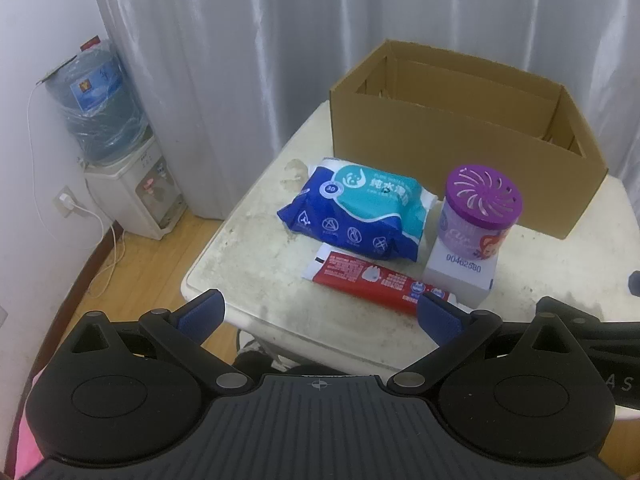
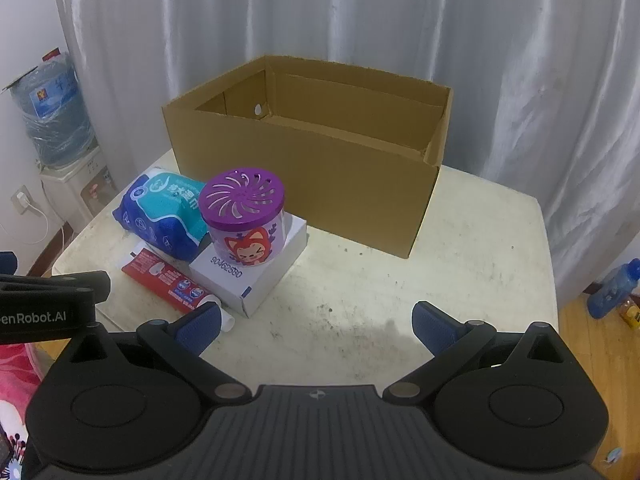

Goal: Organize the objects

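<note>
Both tongs, left tongs [image 1: 320, 314] and right tongs [image 2: 316, 326], stand apart and empty above the tabletop [image 2: 460, 248]. 4 items cluster beside the open cardboard box [image 2: 320, 168], likely staged for loading.

table [image 2: 460, 240], cardboard box [image 2: 320, 168], wipes [image 1: 352, 212], tube [image 1: 372, 280]
</note>
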Tool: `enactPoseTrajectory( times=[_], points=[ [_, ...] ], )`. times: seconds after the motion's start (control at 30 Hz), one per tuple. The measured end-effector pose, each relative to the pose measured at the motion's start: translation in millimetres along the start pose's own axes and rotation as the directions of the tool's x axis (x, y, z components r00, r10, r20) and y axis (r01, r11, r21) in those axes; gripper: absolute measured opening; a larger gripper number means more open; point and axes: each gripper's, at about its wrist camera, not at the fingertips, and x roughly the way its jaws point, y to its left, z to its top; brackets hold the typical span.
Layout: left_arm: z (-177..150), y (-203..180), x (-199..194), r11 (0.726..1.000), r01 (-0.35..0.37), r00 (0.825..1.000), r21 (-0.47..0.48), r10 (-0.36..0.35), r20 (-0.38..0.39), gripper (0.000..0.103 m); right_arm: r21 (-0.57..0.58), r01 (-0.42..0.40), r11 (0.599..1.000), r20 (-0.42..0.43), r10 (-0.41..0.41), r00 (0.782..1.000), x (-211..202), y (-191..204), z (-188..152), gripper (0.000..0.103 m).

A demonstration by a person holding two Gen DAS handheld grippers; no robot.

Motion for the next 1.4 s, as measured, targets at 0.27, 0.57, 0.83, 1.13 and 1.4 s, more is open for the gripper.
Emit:
enactPoseTrajectory(
  times=[0.27, 0.57, 0.83, 1.13, 1.4],
  points=[
    [-1.4, -0.1, 0.3, 1.0, -0.001, 1.0, 0.001, 0.001, -0.003, 0.103, 0.001, 0.0, 1.0, 0.0, 0.0, 1.0, 0.0, -2.5, 0.0, 0.103],
    [1.4, 1.5, 0.4, 1.0, 0.001, 1.0, -0.003, -0.001, -0.009, 0.103, 0.001, 0.002, 1.0, 0.0, -0.002, 1.0, -0.1, -5.2, 3.1, 0.103],
    [2.0, 1.4, 0.5, 1.0, -0.001, 1.0, -0.002, 0.001, -0.011, 0.103, -0.003, 0.005, 1.0, 0.006, -0.005, 1.0, -1.4, -2.6, 5.0, 0.103],
    [1.3, 1.3, 0.5, 1.0, -0.001, 1.0, -0.001, 0.001, -0.011, 0.103, -0.004, 0.006, 1.0, 0.007, -0.006, 1.0, -1.6, -2.1, 4.8, 0.103],
    [0.1, 1.1, 1.6, 1.0, 0.0, 1.0, -0.001, 0.0, -0.014, 0.103, -0.009, 0.002, 1.0, -0.004, -0.002, 1.0, 0.5, -1.4, 5.4, 0.103]
  ],
)
